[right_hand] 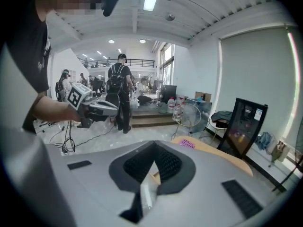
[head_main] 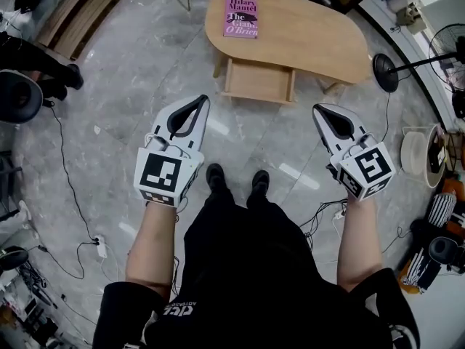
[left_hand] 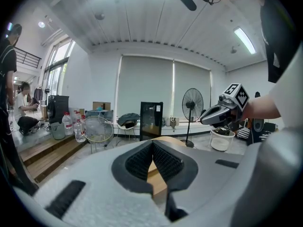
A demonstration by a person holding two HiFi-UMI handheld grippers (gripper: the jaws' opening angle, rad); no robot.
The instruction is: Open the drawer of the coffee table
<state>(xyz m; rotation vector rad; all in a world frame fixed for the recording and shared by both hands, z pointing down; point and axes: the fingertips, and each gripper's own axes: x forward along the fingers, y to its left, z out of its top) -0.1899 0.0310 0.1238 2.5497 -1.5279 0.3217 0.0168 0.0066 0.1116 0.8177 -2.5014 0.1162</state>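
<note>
A light wooden coffee table [head_main: 312, 38] stands on the grey floor ahead of me in the head view, with a pink book [head_main: 241, 17] on its top. Its drawer [head_main: 259, 81] juts out from under the tabletop toward me. My left gripper [head_main: 201, 100] hangs in the air short of the table, down-left of the drawer, jaws shut and empty. My right gripper [head_main: 317, 109] hovers down-right of the drawer, likewise shut with nothing in it. In the left gripper view the closed jaws [left_hand: 152, 143] point at the table's wood [left_hand: 158, 183]. The right gripper view shows the tabletop [right_hand: 222, 157] and book [right_hand: 187, 144] beyond the closed jaws [right_hand: 155, 148].
A standing fan's black base [head_main: 385, 71] sits right of the table, and a white round tub [head_main: 418, 153] lies farther right. Cables and a power strip [head_main: 101, 247] cross the floor at left. A person's legs [head_main: 36, 57] stand at far left. My shoes [head_main: 216, 174] are between the grippers.
</note>
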